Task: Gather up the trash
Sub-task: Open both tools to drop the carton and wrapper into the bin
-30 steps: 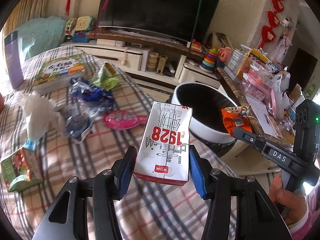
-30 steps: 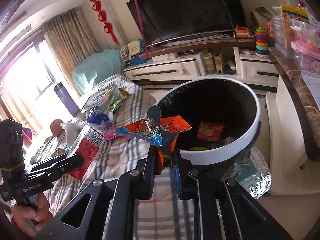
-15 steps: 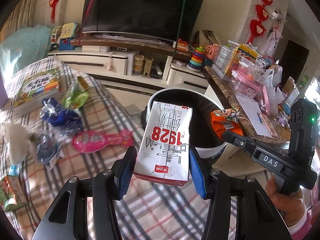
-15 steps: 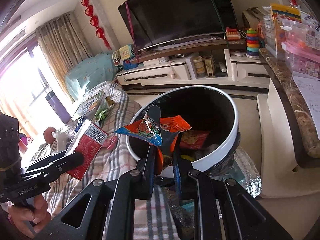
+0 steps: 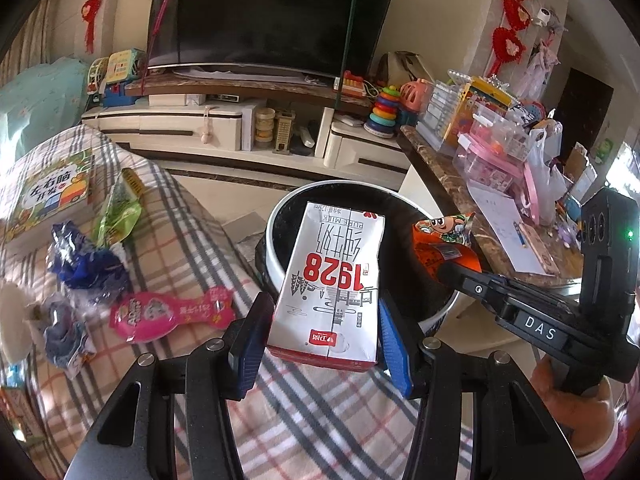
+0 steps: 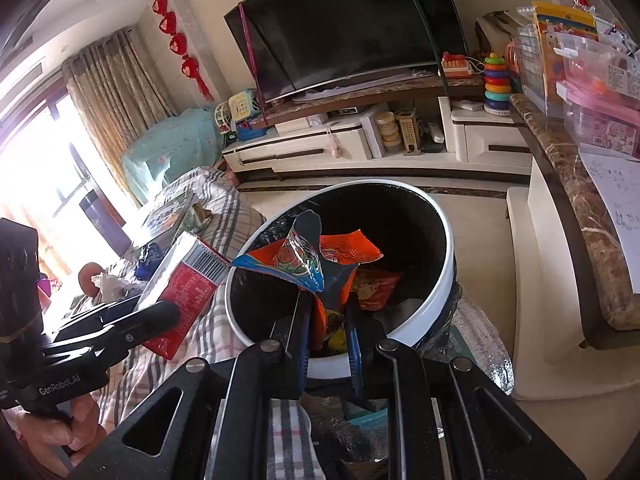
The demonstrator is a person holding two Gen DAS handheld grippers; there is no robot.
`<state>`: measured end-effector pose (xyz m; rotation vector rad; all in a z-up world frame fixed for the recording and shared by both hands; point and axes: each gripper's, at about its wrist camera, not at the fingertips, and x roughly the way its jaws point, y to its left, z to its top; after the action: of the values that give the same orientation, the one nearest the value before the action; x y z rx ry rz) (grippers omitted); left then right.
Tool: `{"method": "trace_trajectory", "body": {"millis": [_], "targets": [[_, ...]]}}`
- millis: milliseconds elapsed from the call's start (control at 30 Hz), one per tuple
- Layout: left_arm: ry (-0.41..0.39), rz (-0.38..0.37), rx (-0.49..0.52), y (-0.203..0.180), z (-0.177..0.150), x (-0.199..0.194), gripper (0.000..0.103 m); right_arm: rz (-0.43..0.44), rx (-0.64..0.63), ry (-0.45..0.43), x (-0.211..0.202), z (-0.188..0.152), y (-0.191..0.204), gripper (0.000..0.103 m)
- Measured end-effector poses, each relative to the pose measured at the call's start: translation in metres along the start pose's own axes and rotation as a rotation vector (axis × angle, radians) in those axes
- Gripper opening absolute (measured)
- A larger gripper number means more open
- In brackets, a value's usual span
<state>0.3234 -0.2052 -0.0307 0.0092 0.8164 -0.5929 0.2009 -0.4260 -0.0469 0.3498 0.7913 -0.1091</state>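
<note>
Left hand-held gripper (image 5: 322, 344) is clamped on the milk carton (image 5: 332, 284), held upright at the near rim of the trash bin (image 5: 276, 240), which stands off the plaid bed's (image 5: 192, 224) right edge. Right hand-held gripper (image 6: 326, 332) pinches the orange snack wrapper (image 6: 316, 264) directly over the bin mouth. Judgement: release the wrapper first; advance the carton past the rim before opening, else it may tip onto the bed. Pink wrapper (image 5: 172, 312), blue wrapper (image 5: 86, 266) and green packet (image 5: 118, 210) remain uncollected mid-bed.
</note>
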Motion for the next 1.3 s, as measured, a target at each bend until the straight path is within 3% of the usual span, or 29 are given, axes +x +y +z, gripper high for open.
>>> {"method": "trace_trajectory", "body": {"millis": [733,867,900,967,1067,1300], "targets": [[0.045,0.003,0.022,-0.012,0.029,0.053,0.051,-0.032,0.011,0.043,0.022,0.014,-0.016,0.017],[0.072,0.002,0.015,-0.012,0.033,0.062,0.052,-0.04,0.015,0.054,0.026,0.018,-0.021,0.022],[0.074,0.002,0.012,-0.011,0.034,0.064,0.053,-0.039,0.019,0.056,0.027,0.019,-0.022,0.027],[0.08,0.007,0.0,-0.01,0.034,0.065,0.059,-0.039,0.028,0.06,0.028,0.02,-0.026,0.029],[0.071,0.009,-0.017,-0.008,0.034,0.063,0.06,-0.036,0.036,0.054,0.025,0.019,-0.028,0.046],[0.05,0.016,-0.06,0.002,0.015,0.041,0.062,-0.024,0.046,0.033,0.017,0.016,-0.025,0.057]]}}
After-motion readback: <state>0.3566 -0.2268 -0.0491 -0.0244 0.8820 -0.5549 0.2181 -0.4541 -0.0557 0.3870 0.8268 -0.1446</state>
